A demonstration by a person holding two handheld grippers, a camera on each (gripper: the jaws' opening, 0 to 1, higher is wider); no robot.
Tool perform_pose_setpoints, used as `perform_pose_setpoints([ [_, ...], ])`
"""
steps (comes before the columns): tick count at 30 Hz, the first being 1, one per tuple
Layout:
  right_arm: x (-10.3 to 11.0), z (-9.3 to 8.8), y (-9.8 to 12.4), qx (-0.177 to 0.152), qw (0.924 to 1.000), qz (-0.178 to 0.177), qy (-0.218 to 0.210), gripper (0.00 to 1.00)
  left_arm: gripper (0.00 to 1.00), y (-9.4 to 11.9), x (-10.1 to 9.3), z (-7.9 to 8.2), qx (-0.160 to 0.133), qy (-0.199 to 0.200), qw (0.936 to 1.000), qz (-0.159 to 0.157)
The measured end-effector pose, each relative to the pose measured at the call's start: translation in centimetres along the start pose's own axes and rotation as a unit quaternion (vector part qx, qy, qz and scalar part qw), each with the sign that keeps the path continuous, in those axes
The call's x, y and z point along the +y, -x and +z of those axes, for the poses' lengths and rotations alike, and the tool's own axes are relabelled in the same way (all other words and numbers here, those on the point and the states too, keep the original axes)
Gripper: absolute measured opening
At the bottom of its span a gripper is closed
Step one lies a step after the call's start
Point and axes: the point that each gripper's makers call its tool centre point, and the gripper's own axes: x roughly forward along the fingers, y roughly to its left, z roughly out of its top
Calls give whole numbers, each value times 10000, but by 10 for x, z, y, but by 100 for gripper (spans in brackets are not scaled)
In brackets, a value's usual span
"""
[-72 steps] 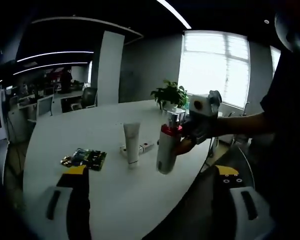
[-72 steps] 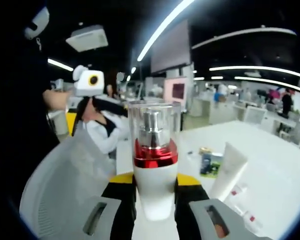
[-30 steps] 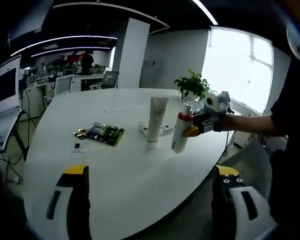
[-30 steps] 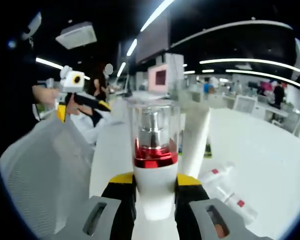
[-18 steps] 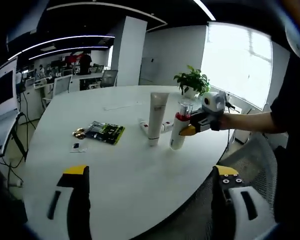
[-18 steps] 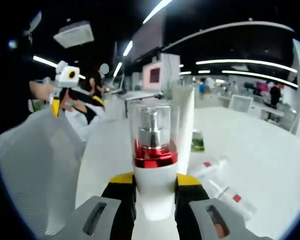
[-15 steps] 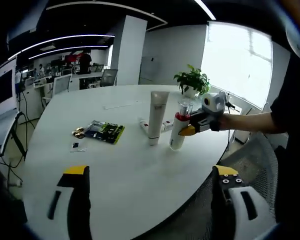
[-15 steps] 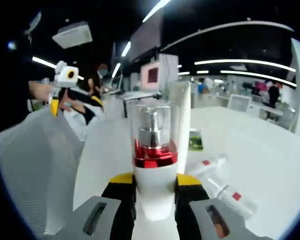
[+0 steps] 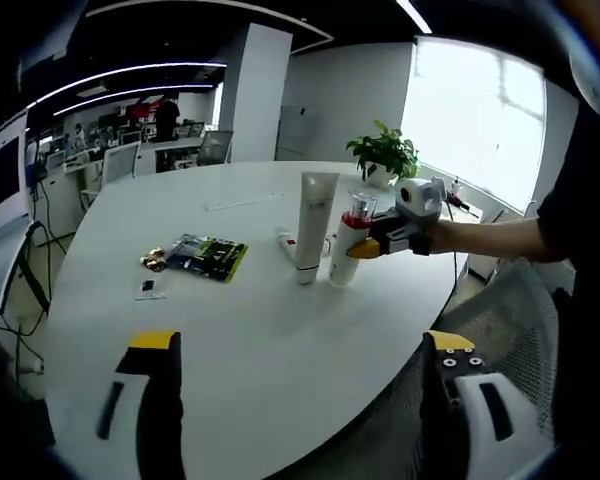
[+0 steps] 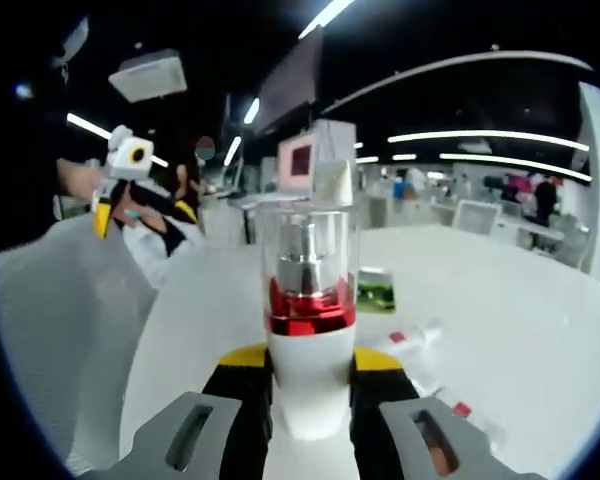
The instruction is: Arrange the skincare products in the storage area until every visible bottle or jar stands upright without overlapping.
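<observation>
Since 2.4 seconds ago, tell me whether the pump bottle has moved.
Yes. The pump bottle, clamped by the right gripper, came down from mid-air to beside the upright white tube.

tube: mostly hidden behind pump bottle; small bottles: blurred, labels unreadable

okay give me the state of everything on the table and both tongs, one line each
Pump bottle: upright, clamped in the right tongs.
White tube: standing on its cap, beside the bottle.
Small tubes: lying flat.
Green packet: lying flat.
Right tongs: shut on the bottle.
Left tongs: open, holding nothing.
</observation>
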Motion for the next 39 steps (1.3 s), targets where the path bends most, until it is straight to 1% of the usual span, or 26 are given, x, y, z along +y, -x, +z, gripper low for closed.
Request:
perform_pose_setpoints([
  [8,-11,3,-3,-102,9999,81,48,21,93,-5,0,-1,41,37,10000,-23],
  [12,-14,4,-6,-142,9997,188,67,21,92,-8,0,-4,134,0,9999,-35],
  [20,-24,7,-13,-206,9996,173,41,21,92,-13,2,-2,170,12,9998,-48],
  [30,-25,8,-14,-181,9994,284,46,22,91,-16,4,-4,229,20,9997,-71],
  [39,-26,8,-13,-164,9994,303,-76,23,91,-19,4,-5,277,-8,9996,-113],
])
